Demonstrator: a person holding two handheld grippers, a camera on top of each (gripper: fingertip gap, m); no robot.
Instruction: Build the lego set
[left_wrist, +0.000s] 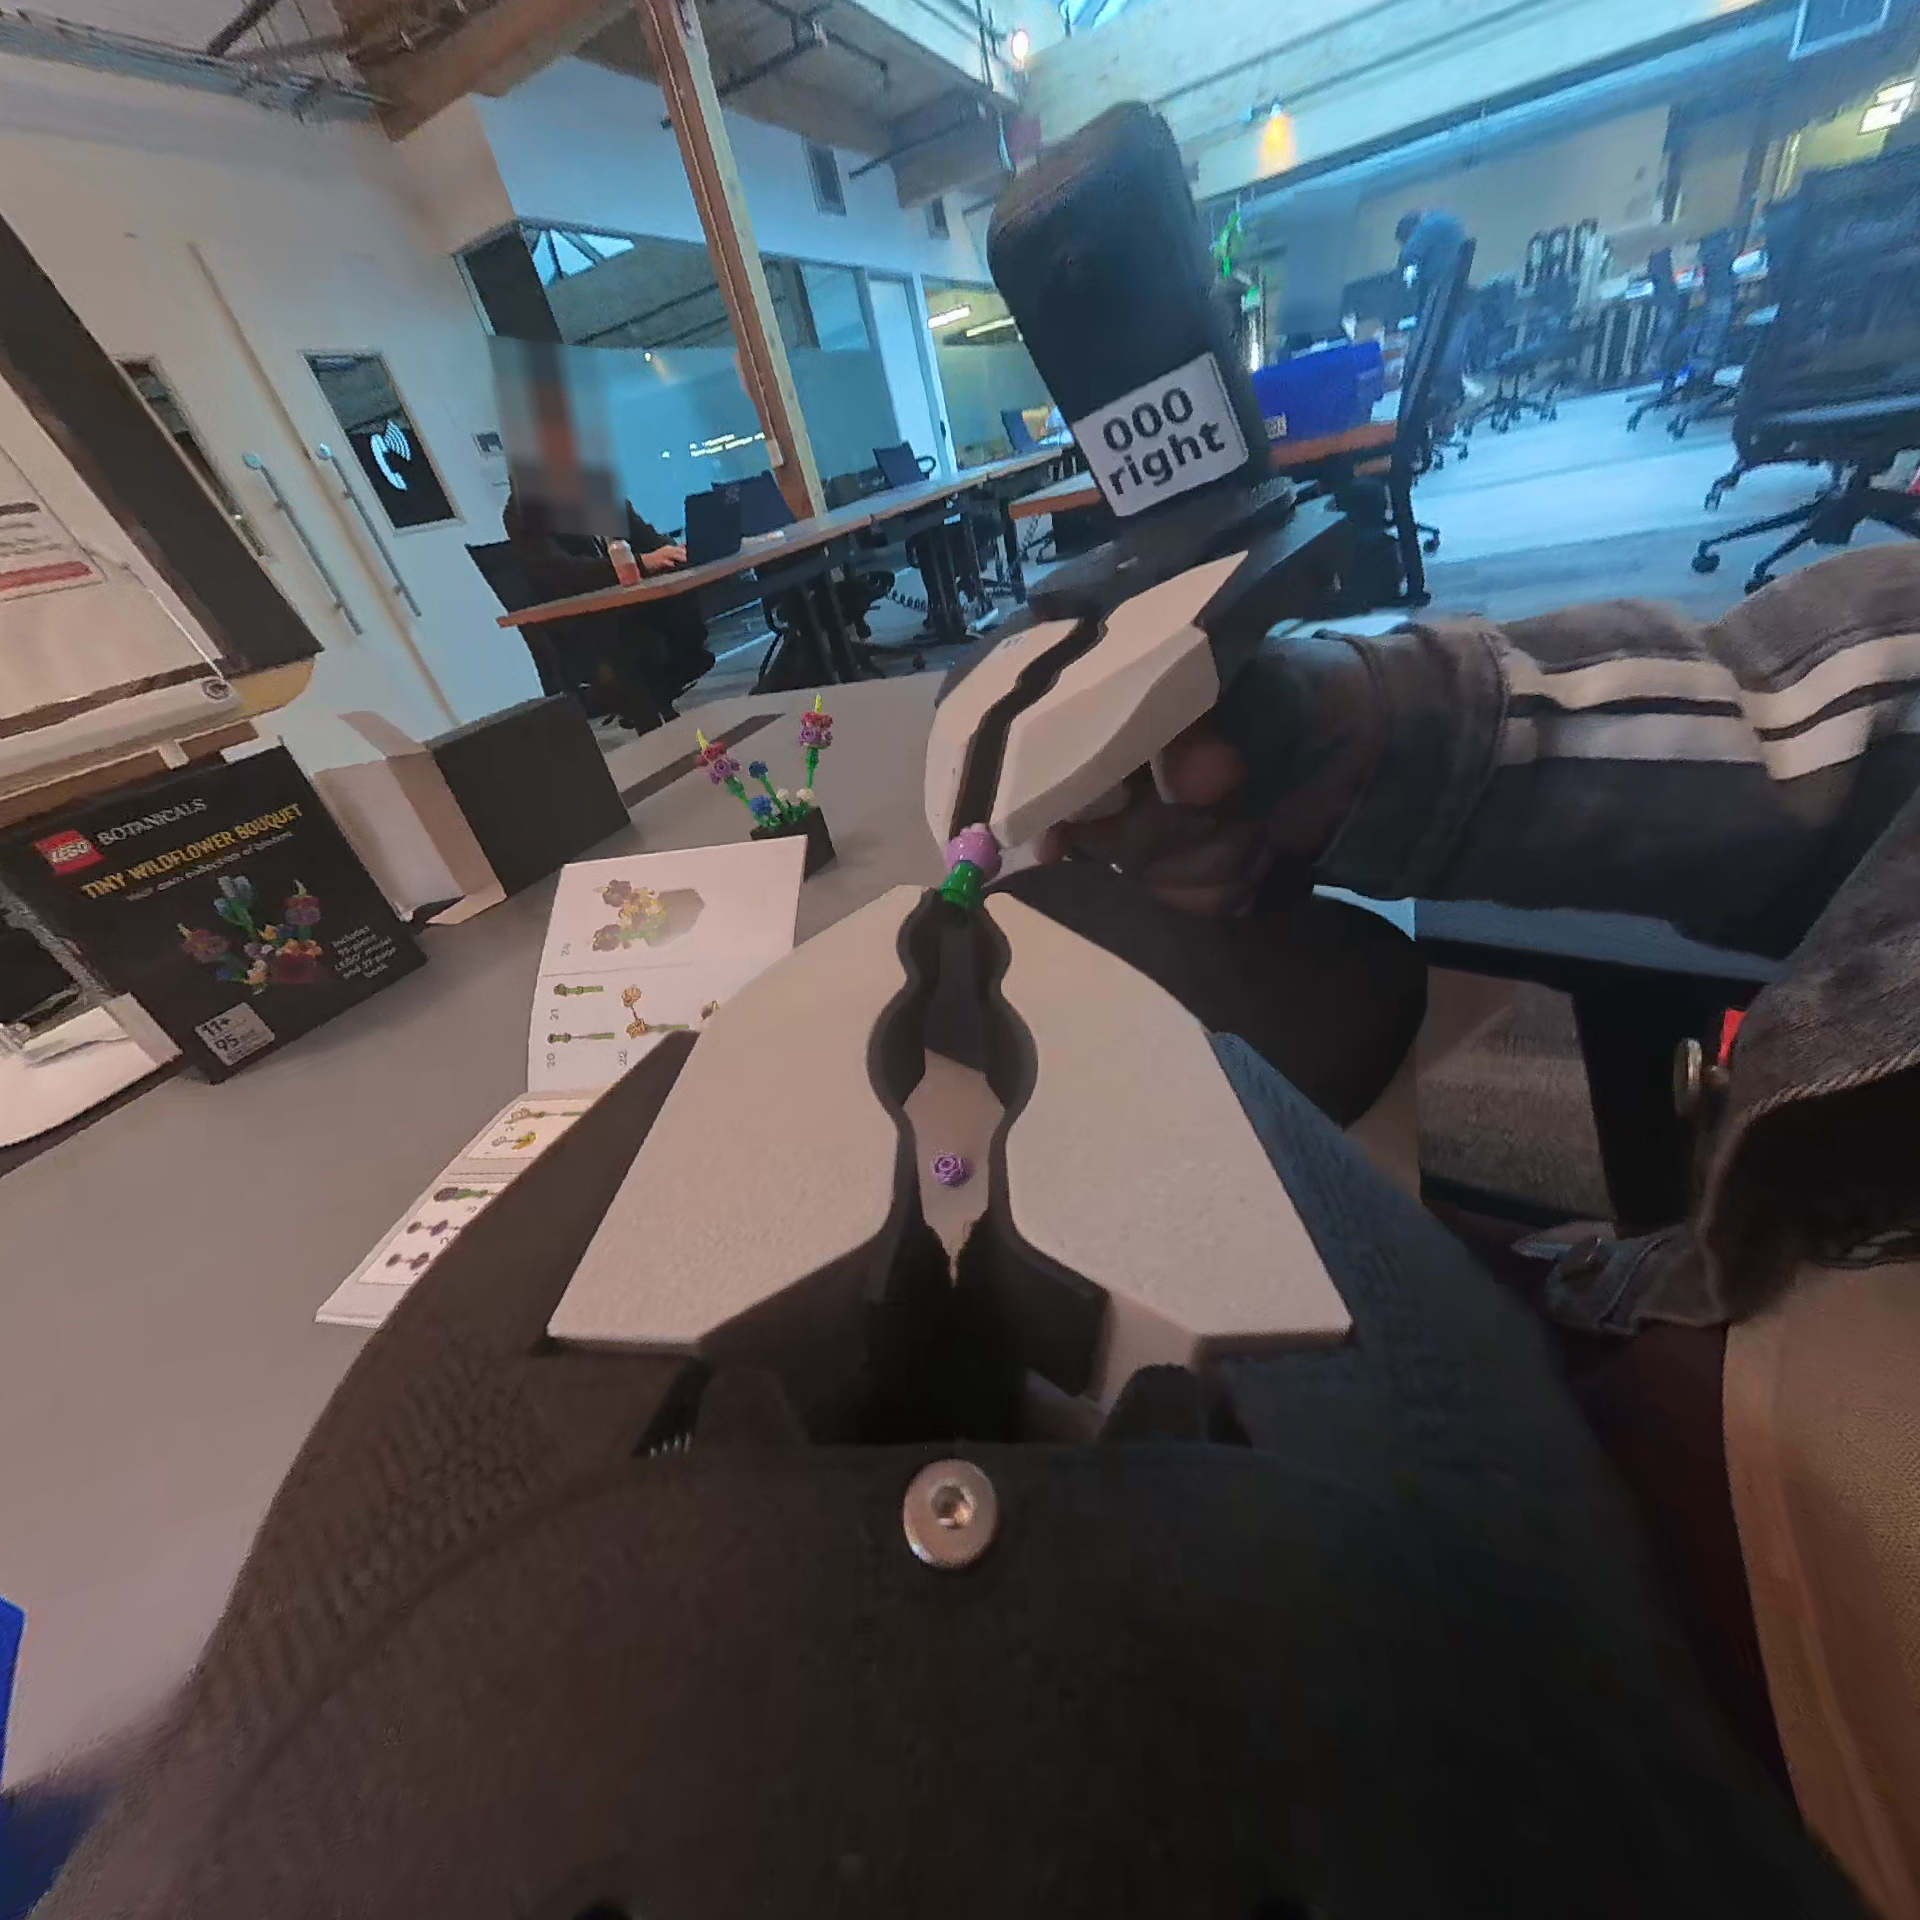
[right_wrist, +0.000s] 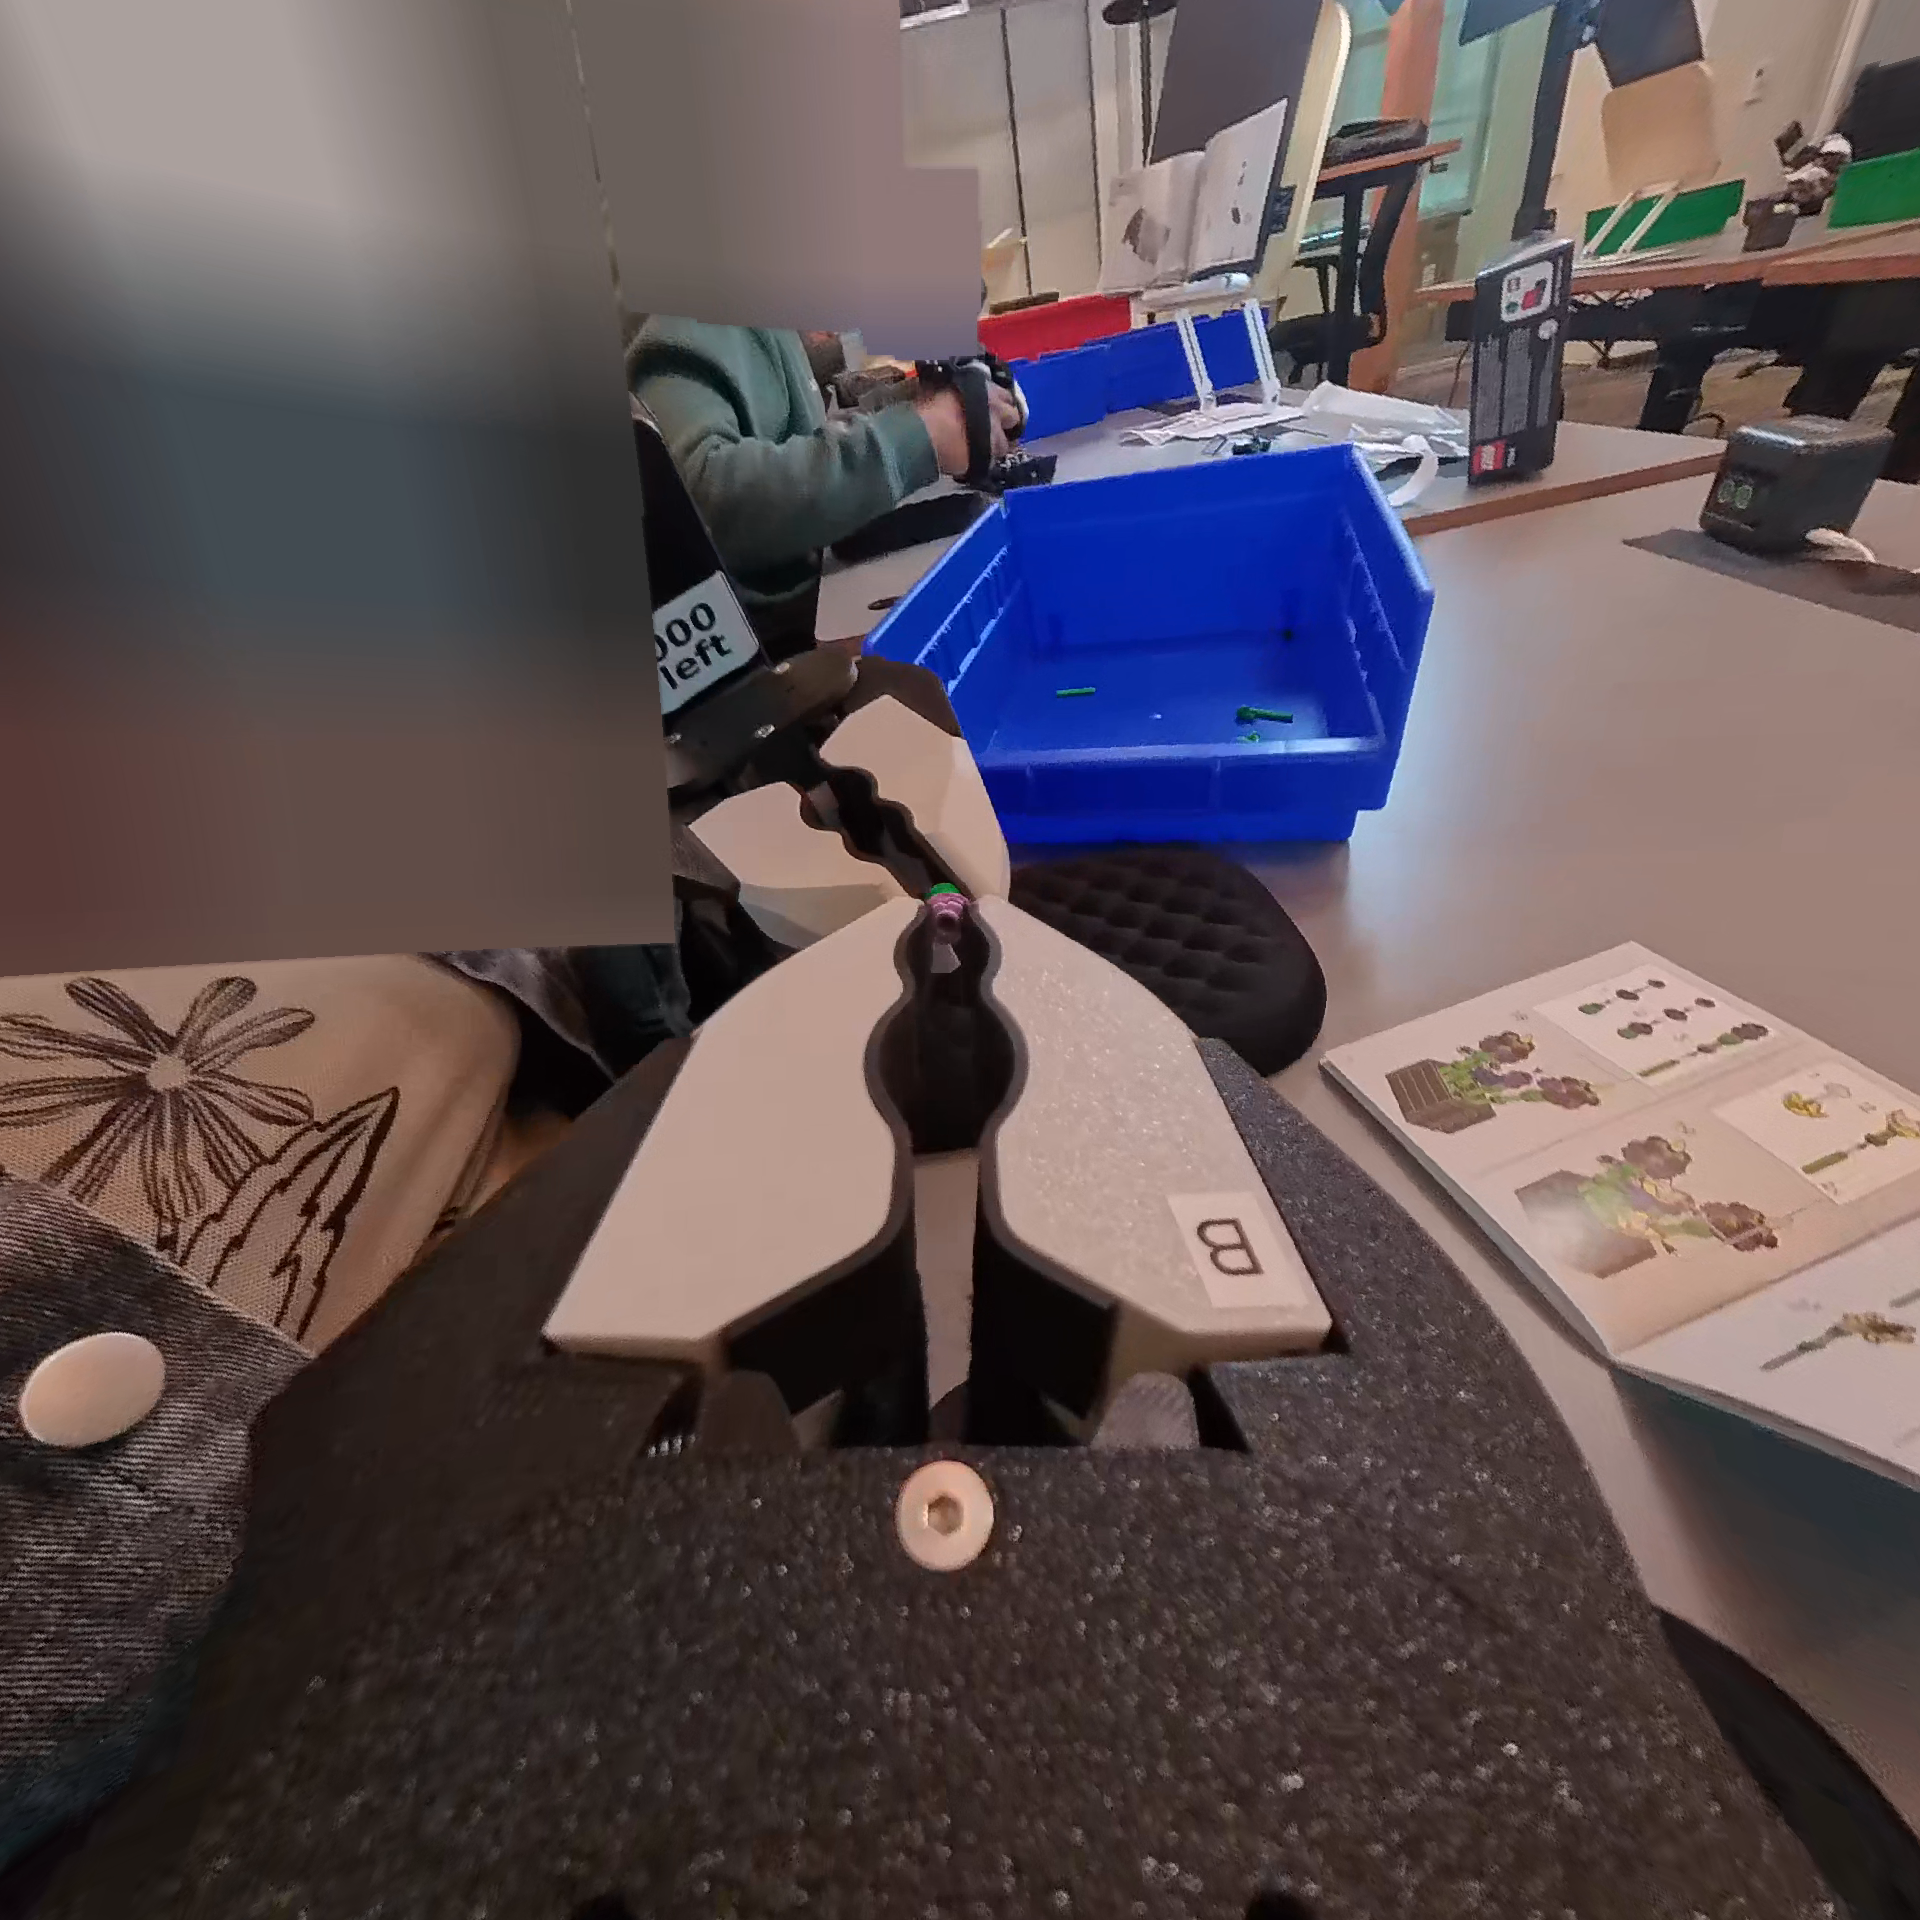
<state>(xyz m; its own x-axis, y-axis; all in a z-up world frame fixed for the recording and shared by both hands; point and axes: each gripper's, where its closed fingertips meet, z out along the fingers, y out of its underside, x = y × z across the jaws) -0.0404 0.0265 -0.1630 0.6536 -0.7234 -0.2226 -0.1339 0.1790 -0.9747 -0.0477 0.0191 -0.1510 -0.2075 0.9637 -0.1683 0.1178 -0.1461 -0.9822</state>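
Bouquet model (left_wrist: 774, 784) only in left view, blue bin (right_wrist: 1164, 665) only in right

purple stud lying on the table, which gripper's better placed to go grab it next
Probably right. The left gripper is shut on the green stem piece, so it serves as the holder. The right gripper only pinches the purple flower piece and could let go to fetch the loose stud.

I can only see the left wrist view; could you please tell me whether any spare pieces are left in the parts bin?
Observer: Yes, the blue bin holds a few green pieces, loose on its floor.
Operator: Thank you. Is anything standing behind it?
Observer: A tall black box stands upright farther back, to the right of the bin.
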